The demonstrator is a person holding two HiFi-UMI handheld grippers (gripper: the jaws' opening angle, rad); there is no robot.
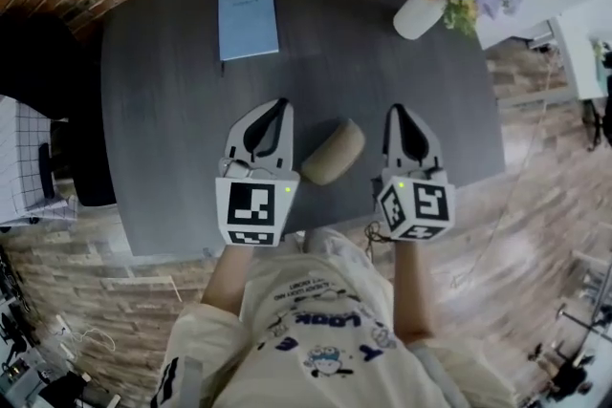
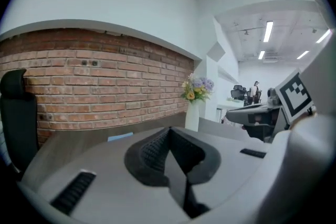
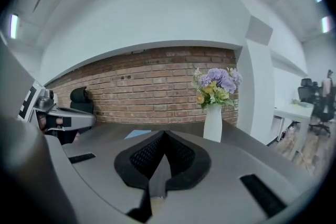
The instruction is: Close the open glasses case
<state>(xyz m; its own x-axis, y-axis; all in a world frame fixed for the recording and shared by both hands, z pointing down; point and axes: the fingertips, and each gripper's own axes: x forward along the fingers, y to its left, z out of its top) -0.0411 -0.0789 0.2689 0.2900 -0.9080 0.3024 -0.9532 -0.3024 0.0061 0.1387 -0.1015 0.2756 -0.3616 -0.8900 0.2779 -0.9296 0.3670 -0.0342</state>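
Smooth rounded glasses case (image 1: 333, 153) lies closed; left gripper (image 1: 282, 103), right gripper (image 1: 395, 110) both clamped empty.

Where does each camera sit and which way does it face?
Head view: on the head, looking down at table, case, left tongs, right tongs, forearms, shirt.
Left gripper view: on the left tongs, facing the brick wall across the table; its shut jaws show.
Right gripper view: on the right tongs, same direction; shut jaws show.
Shared: all see the vase and notebook.
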